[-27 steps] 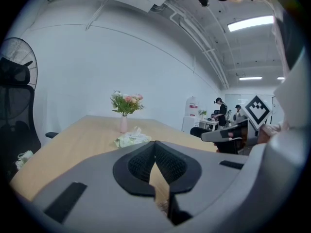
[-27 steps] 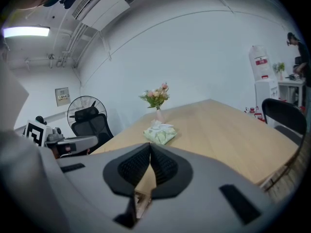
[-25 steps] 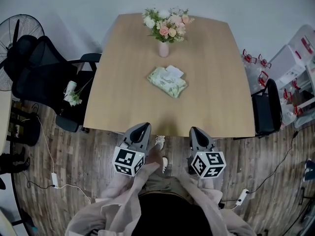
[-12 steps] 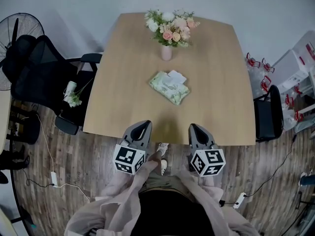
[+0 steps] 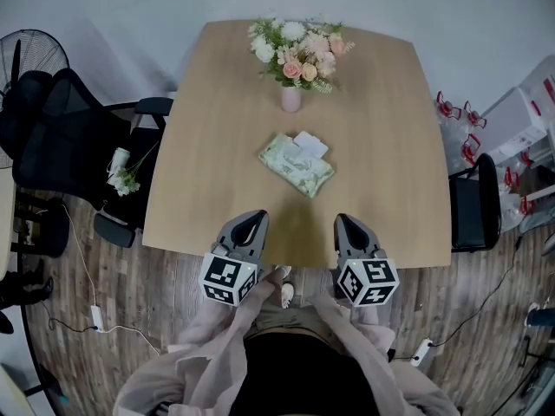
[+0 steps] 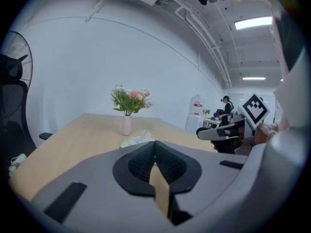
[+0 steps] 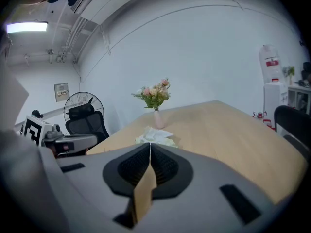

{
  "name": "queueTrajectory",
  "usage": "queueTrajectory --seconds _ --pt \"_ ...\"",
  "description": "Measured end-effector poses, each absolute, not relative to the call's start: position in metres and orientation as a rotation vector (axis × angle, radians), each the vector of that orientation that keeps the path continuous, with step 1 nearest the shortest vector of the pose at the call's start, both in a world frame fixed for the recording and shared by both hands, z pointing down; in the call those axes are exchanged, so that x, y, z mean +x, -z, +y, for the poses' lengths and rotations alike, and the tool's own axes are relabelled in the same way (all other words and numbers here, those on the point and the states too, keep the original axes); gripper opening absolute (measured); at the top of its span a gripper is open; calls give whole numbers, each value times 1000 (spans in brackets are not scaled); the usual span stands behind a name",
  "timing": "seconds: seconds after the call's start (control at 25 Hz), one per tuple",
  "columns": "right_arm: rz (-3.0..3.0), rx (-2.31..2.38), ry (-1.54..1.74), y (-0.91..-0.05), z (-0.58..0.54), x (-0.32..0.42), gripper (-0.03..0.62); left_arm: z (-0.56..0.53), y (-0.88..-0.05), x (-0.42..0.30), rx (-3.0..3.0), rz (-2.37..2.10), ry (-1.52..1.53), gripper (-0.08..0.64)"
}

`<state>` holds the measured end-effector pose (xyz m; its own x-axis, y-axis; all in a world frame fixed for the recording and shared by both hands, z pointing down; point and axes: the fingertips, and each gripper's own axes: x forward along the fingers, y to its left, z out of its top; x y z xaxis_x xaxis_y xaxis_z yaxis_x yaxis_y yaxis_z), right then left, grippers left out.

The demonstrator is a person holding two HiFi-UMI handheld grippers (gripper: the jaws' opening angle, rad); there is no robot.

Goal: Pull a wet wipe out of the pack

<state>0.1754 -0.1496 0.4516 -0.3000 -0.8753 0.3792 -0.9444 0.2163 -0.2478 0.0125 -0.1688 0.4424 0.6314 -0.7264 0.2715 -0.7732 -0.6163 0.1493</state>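
- The pale green plastic wet wipe pack [image 5: 296, 165] lies flat near the middle of the light wooden table [image 5: 390, 137]. A white wipe stands out of its top.
- Just behind the pack stands a pink vase of pink and white flowers [image 5: 292, 94], apart from it.
- The left gripper [image 5: 251, 223] has its jaws pressed together with nothing between them. In the left gripper view its ribbed black pads [image 6: 167, 161] meet, and the pack [image 6: 136, 140] shows beyond them on the table.
- The right gripper [image 5: 346, 224] is likewise closed and empty. The right gripper view shows the pack [image 7: 155, 137] ahead of the pads, well apart from them.
- A second ago both gripper tips sat right at the table's near edge; now they reach out over the tabletop, side by side.
- In the head view the pack now sits lower and nearer the grippers than before, though neither touches it.
- Both grippers' jaws are as tightly together as they were a second ago.
- A black office chair [image 5: 61, 141] stands at the table's left side.
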Motion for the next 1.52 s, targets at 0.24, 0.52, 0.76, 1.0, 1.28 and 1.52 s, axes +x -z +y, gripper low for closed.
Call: queueTrajectory --seconds 0.24,0.52,0.76,1.0,1.28,1.52 --pt "-2325 1764 -684 -455 -172 175 15 -187 -447 11 2586 -1227 -281 9" --pt "-2329 1720 -695 -460 -197 171 39 -207 -452 7 2558 -1250 -283 10" --pt "-2332 1655 -703 -468 -217 164 129 -222 -458 4 2530 -1270 -284 10" --pt "-2329 1593 -725 -477 -236 159 153 -239 -464 2 2504 -1285 -293 9" --pt "-2333 1537 -754 -488 -261 153 167 -257 -473 0 2467 -1299 -297 9" --pt "-2326 1488 -765 -500 -277 148 181 -267 -485 -4 2430 -1311 -299 9"
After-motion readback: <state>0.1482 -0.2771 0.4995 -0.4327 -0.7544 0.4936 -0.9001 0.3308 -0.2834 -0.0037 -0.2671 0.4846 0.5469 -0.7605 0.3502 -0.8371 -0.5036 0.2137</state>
